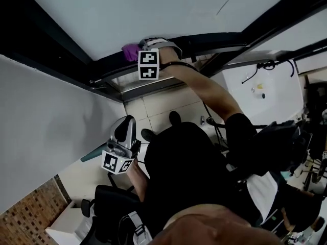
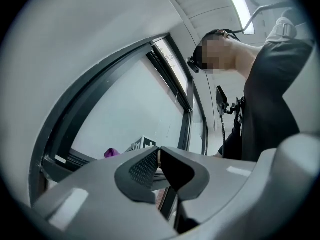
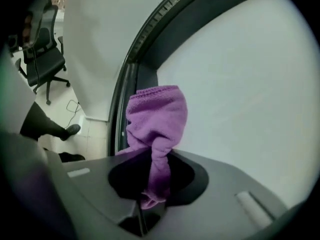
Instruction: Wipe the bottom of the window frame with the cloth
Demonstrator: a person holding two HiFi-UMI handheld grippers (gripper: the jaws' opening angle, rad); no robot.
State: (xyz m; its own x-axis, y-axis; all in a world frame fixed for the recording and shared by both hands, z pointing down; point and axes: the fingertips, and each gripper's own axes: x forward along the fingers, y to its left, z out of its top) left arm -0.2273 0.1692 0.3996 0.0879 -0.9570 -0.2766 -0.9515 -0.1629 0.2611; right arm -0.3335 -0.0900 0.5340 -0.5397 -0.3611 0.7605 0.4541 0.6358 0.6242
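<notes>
A purple cloth is pressed against the dark bottom rail of the window frame. My right gripper is shut on the cloth, with its marker cube just below. In the right gripper view the cloth bunches up out of the jaws against the frame and the pale pane. My left gripper hangs low near the person's body, away from the window. Its jaws are shut on nothing. From there the cloth shows far off on the rail.
A white wall runs along the left below the window. A black office chair stands on the tiled floor. The person's shoes are under the sill. Cables and equipment sit at the right.
</notes>
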